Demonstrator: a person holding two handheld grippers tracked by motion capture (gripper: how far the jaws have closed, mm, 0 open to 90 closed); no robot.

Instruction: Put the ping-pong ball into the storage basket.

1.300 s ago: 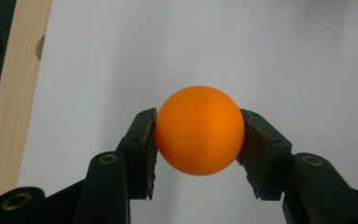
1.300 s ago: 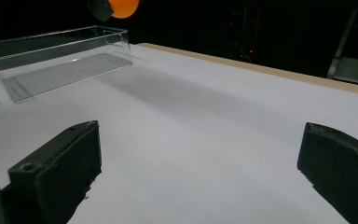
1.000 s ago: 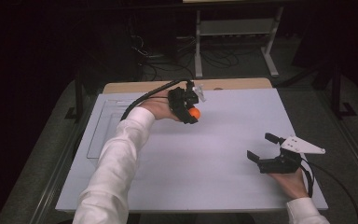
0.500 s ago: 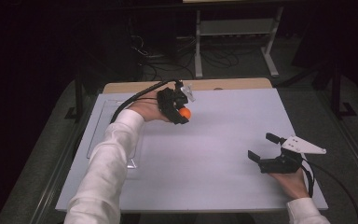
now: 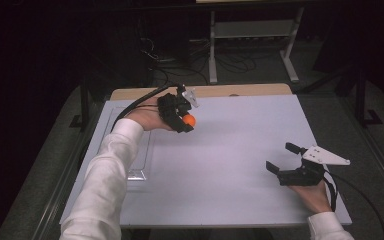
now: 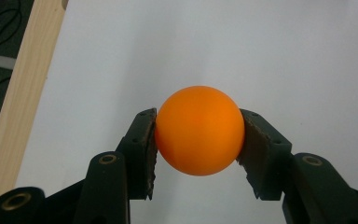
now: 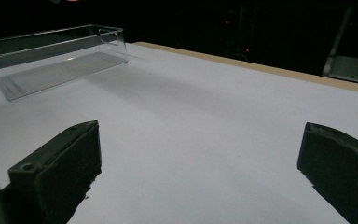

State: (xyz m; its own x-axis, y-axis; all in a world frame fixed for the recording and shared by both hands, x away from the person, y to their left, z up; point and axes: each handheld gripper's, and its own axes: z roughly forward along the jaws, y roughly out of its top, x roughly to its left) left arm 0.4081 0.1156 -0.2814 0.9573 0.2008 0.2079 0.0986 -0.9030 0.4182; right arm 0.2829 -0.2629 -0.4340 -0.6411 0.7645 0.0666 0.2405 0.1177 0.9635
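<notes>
One orange ball (image 6: 199, 129), pinched between both pads of the left gripper (image 5: 181, 116), held above the far left part of the table (image 5: 230, 165), near its back edge. Round, smooth, plain orange, no markings visible; pads pressed against its two sides in the left gripper view. Beneath it, a white, matte tabletop, with a pale wooden strip (image 6: 23, 93) along the edge. Just left of the left hand, a clear plastic tray (image 7: 51, 58), long and shallow, nothing visible inside, standing flat on the white surface. Well apart, at the near right corner, the right gripper (image 5: 292, 161), jaws spread wide with bare tabletop between them, resting low over the surface. Beyond the table, a dark room: grey floor, tangled cables (image 5: 180, 57), a white metal stand (image 5: 252, 35).
</notes>
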